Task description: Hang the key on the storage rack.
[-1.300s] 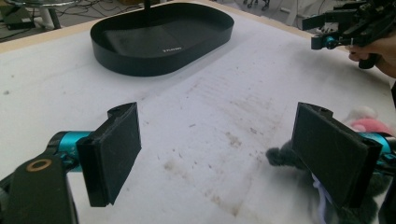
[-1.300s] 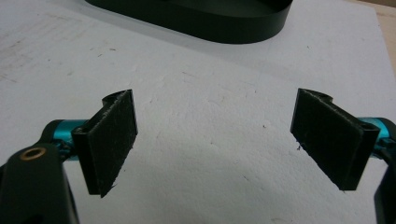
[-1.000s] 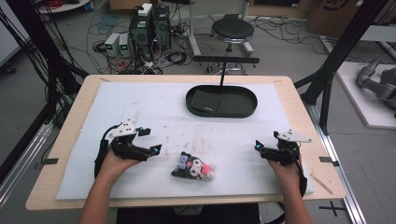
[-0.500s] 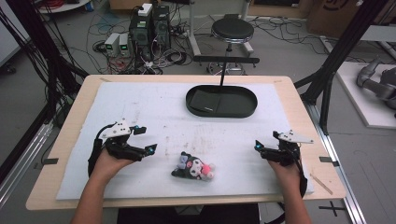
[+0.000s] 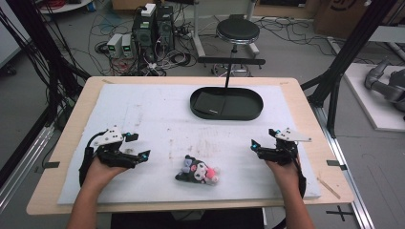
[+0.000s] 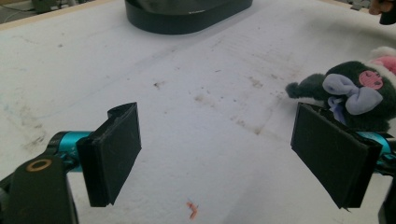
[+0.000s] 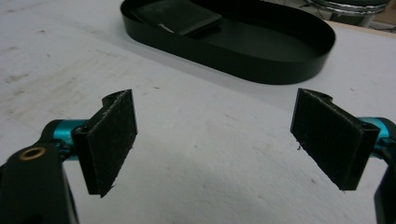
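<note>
A small black plush toy [image 5: 198, 171] with a lilac bow and pink parts lies on the white mat near the front middle. In the left gripper view the plush toy [image 6: 351, 93] sits just beyond the right jaw. My left gripper [image 5: 135, 146] is held open to the left of the toy, with nothing between its jaws [image 6: 219, 154]. My right gripper [image 5: 254, 145] is open too, to the right of the toy, empty [image 7: 219, 140]. A black oval tray [image 5: 226, 113] stands at the back middle, and the tray [image 7: 299, 70] holds a dark flat object [image 7: 175, 16].
The white mat [image 5: 157, 114] covers most of the wooden table [image 5: 305, 100], with stains near its middle. A stool [image 5: 237, 32], computers [image 5: 153, 24] and cables stand on the floor behind. A black frame post [image 5: 353, 52] rises at the right.
My left gripper has shifted left and slightly toward the front edge, away from the plush toy. The right gripper and the toy have stayed put.
</note>
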Demonstrator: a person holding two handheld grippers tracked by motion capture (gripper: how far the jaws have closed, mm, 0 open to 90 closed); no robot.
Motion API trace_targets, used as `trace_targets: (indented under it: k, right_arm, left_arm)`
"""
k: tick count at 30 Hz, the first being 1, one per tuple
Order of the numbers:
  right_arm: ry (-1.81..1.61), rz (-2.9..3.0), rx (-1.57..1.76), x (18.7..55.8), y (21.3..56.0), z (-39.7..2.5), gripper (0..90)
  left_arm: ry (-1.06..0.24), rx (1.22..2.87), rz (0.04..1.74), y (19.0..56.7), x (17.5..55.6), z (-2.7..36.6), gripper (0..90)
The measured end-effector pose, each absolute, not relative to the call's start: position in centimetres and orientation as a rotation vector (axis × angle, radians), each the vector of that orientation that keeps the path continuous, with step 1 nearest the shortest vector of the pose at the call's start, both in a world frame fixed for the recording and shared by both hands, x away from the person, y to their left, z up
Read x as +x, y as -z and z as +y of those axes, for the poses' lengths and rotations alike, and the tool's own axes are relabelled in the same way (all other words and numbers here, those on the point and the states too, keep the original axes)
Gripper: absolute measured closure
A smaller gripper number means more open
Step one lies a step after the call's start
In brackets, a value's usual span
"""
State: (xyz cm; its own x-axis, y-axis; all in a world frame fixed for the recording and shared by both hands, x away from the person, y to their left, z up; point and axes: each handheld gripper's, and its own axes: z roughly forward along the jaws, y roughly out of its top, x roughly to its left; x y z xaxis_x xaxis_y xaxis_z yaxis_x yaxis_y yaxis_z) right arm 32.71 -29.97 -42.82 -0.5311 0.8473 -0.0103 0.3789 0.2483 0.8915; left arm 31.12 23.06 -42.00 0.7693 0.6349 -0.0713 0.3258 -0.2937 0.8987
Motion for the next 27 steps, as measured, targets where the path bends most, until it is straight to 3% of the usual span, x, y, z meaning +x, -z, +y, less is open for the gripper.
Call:
trace_targets:
  k: [27]
  right_arm:
    - [-1.433,2.464,0.617,31.6,41.1,-18.3,14.9]
  left_arm:
    - [-0.387,1.888,0.798,42.6,29.9,25.3,16.0]
